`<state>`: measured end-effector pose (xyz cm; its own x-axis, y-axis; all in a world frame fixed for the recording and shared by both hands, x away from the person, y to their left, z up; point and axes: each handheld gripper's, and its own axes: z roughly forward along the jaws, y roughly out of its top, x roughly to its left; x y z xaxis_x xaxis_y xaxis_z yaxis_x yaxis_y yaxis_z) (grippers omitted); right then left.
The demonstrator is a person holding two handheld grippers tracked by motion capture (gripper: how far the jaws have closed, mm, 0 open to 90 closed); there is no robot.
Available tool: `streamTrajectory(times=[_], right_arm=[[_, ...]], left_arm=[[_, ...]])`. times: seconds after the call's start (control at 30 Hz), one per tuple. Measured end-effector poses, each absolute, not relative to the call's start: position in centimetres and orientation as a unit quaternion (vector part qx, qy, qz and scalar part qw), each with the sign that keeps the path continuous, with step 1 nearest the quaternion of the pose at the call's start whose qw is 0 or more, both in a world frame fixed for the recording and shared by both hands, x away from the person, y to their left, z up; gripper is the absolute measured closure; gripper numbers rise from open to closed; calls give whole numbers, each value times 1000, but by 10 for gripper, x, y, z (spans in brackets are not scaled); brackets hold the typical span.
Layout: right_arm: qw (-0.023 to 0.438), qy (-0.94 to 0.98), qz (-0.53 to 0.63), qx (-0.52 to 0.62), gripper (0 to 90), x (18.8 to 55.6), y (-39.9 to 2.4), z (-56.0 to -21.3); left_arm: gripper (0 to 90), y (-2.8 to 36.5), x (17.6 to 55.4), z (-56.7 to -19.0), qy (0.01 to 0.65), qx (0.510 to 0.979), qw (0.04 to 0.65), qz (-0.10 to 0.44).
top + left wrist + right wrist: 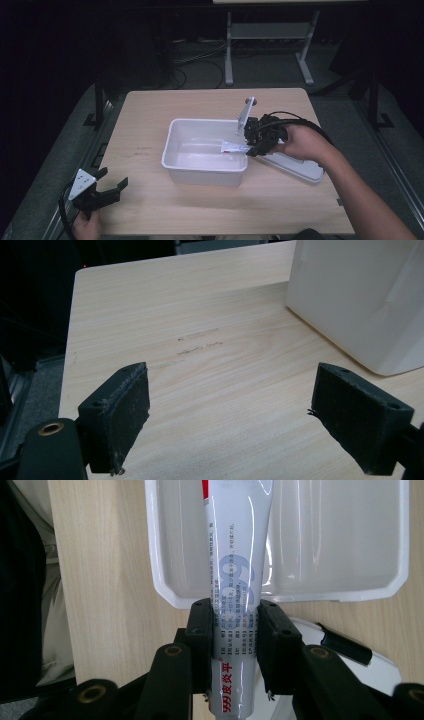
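A white plastic bin [205, 170] stands at the middle of the wooden table, and its rim [160, 580] runs across the right gripper view. My right gripper [252, 149] hangs over the bin's right end, shut on a white tube [234, 147] with red and blue print. In the right gripper view the tube [235, 580] runs between the two black pads [200, 630] and out over the bin. My left gripper [112, 186] rests at the table's near left corner, jaws wide open with bare wood between the pads [120, 410].
A white lid [300, 167] lies on the table to the right of the bin, under my right hand. In the left gripper view the bin's wall [360, 295] stands at the upper right. Table legs and cables sit on the floor beyond the far edge.
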<state>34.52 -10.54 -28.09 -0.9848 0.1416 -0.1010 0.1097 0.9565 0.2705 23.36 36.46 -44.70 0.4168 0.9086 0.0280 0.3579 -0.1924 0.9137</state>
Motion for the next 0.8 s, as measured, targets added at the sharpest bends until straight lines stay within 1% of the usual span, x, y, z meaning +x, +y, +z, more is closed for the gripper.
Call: streamTrajectory(times=[0.8], right_arm=[[55,988,135,47,694,344,-75,-280]], left_arm=[[151,366,234,-448,448,708,455,302]])
